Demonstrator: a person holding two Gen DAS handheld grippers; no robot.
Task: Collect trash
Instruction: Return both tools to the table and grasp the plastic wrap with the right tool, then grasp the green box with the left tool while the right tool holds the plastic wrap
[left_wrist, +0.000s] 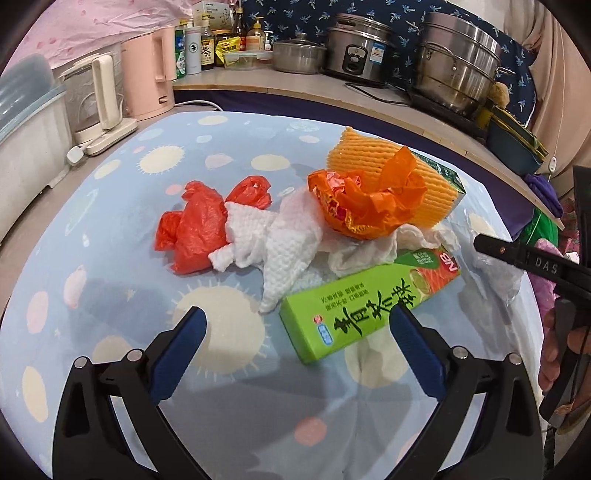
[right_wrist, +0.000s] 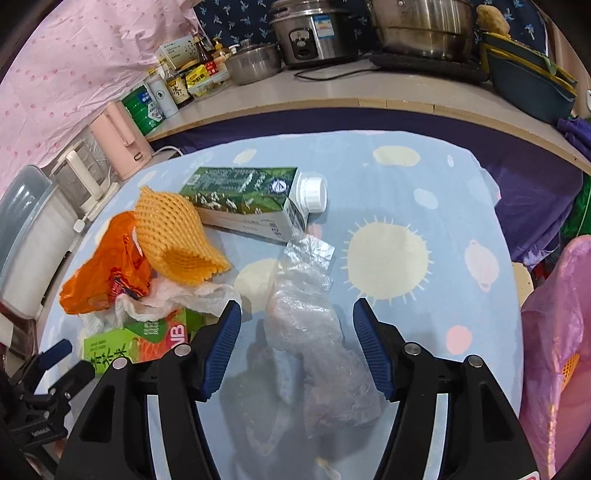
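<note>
A heap of trash lies on the light-blue sun-patterned tablecloth (left_wrist: 110, 295). It holds a red plastic bag (left_wrist: 195, 229), a white paper towel (left_wrist: 280, 247), an orange wrapper (left_wrist: 369, 210), a yellow foam net (left_wrist: 362, 155) and a green tea box (left_wrist: 369, 302). My left gripper (left_wrist: 297, 328) stands wide open just before the pile, and the near end of the green box lies by its right finger. A crumpled clear plastic bag (right_wrist: 306, 325) lies between the fingers of my right gripper (right_wrist: 297, 325), which is open, pads apart from it. Behind it lies a green milk carton (right_wrist: 247, 203) on its side.
A glass kettle (left_wrist: 92, 103) and a pink jug (left_wrist: 147, 74) stand at the table's far left. The counter behind carries bottles (left_wrist: 207, 44), a rice cooker (left_wrist: 358, 48) and steel pots (left_wrist: 458, 66). A pink plastic bag (right_wrist: 554, 332) hangs at the table's right edge.
</note>
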